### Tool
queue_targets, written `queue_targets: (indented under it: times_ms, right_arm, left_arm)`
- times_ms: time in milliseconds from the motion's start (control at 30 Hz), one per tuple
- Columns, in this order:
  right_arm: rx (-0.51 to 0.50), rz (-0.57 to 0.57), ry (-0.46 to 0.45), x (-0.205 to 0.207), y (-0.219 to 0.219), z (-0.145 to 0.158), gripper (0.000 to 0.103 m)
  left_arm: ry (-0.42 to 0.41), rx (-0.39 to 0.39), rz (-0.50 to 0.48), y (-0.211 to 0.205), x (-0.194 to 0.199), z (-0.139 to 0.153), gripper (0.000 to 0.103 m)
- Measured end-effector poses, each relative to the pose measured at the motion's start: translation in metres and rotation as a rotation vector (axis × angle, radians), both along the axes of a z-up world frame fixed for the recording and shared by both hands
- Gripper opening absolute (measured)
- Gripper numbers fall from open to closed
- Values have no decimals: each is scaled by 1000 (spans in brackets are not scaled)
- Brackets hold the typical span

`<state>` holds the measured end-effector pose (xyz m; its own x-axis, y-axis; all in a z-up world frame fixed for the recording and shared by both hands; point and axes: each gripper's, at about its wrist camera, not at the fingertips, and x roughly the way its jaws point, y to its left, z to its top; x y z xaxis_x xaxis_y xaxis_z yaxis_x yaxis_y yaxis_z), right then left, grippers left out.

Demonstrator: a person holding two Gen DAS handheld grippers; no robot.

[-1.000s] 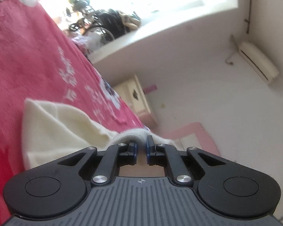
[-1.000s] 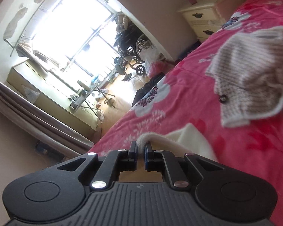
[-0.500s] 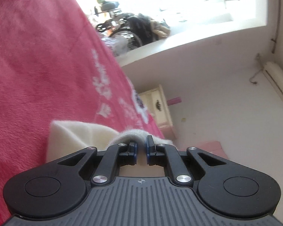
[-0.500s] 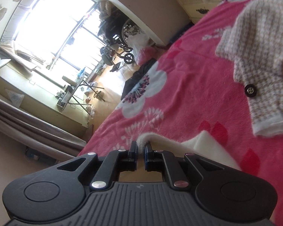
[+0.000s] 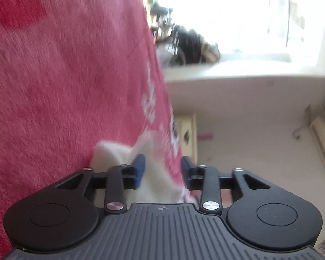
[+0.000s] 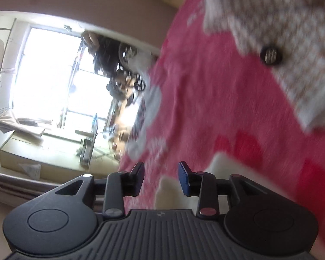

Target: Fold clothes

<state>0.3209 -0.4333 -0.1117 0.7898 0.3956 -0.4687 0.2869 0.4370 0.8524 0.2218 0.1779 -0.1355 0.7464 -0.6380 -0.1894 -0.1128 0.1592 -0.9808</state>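
A cream fleece garment (image 5: 156,179) lies on the pink flowered blanket (image 5: 65,86). My left gripper (image 5: 162,169) is low over it with its jaws opening; the cream cloth sits loose in the gap and the right pad is clear of it. My right gripper (image 6: 161,173) is opening too, and a fold of the same cream garment (image 6: 166,192) lies between its jaws, pressed by neither pad. A beige knit cardigan (image 6: 292,43) with a dark button (image 6: 270,56) lies further out on the blanket, right of the right gripper.
The blanket (image 6: 216,97) fills the space ahead of both grippers. Beyond the bed's edge stand a cream nightstand (image 5: 187,134), a bright window (image 6: 47,75) and a wheelchair (image 6: 127,65) piled with dark things. A wall air conditioner (image 5: 322,143) hangs at the far right.
Both grippers came down close to the blanket and rolled. Both went from shut on the cream garment to parted jaws, so the cloth now lies loose between them.
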Motion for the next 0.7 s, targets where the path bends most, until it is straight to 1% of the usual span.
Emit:
queue_targets:
  times_ms: [33,67,167,267,333,367,400,433,500,533,600,700]
  right_arm:
    - [-26,19,-1,-1,1,5,38]
    - [-61,61,-9,0,8,10,38]
    - [-178,226,-44,3,35,26,38]
    - [-273,300,0,10,60,23,38]
    - [-334,342,37,15,76,19,38]
    - [-383,311,44,14,78,20,38]
    - [-441,251,46,12,77,22,37]
    - [-444,203,19,6,72,26,37]
    - [-392,118,-64,-7,58,38,37]
    - [-390,111,-84,-13,54,44,37]
    - [-411,132,-104,-25,48,56,37]
    - [-555,225,-87,-46,44,70,38]
  left_arm:
    - [-5,-19,18,4,-2,1,44]
    - [-7,-25,27,6,-4,1,44]
    - [-5,12,11,4,-7,5,44]
    - [-6,64,-7,0,-14,10,44]
    - [-5,115,-1,1,-23,16,44]
    - [-4,143,1,2,-28,19,44]
    - [-4,172,-1,2,-33,22,44]
    - [-3,201,-3,3,-38,25,44]
    - [3,253,-32,1,-44,28,44]
    - [7,278,-51,-1,-46,29,44]
    - [12,328,-92,-6,-49,32,44]
    - [-7,419,-149,-17,-51,36,44]
